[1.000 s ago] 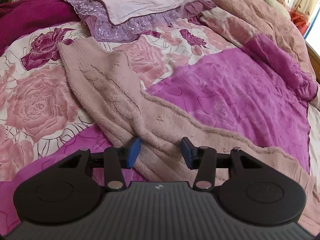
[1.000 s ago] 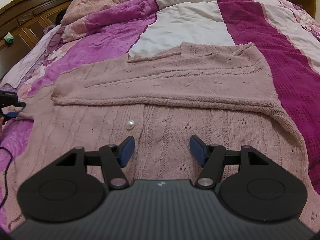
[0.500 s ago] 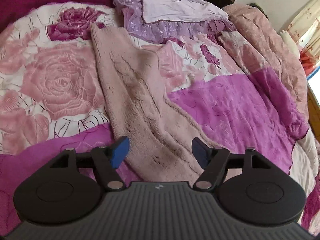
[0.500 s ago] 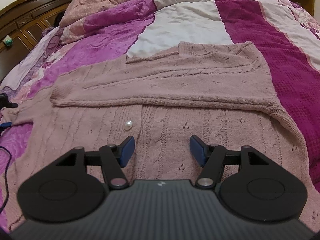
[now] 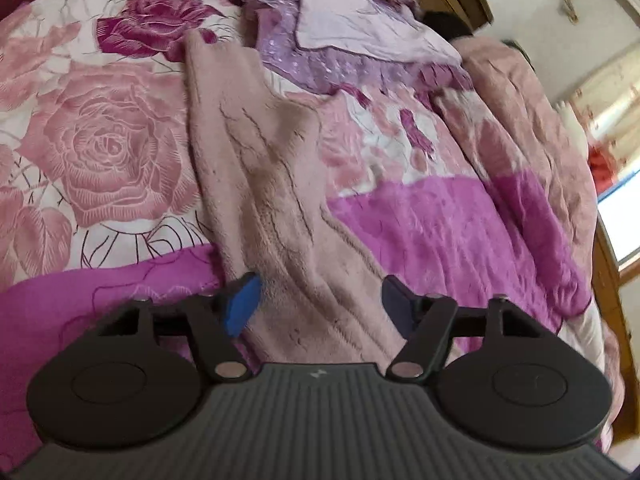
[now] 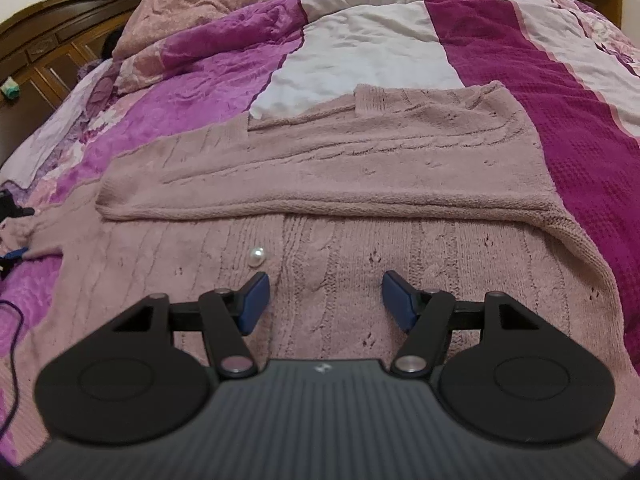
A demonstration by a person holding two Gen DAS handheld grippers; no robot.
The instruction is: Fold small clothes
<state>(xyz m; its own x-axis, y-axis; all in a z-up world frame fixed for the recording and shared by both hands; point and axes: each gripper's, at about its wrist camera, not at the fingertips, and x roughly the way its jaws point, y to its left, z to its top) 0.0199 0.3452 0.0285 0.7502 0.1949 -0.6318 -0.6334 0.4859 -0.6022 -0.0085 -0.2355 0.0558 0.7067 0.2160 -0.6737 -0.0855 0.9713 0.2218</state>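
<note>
Fuzzy pink knit sweater [image 6: 360, 184] flat on purple rose quilt [image 5: 440, 224]. Left gripper [image 5: 320, 304] spread wide over sleeve [image 5: 256, 168]. Right gripper [image 6: 324, 300] spread wide near folded edge [image 6: 320, 206].

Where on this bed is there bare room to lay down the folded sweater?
Beyond the sweater, the white patch and the magenta stripe to its right lie bare. On the left, the rose print beside the sleeve is open. The pillow crowds the head end.
</note>
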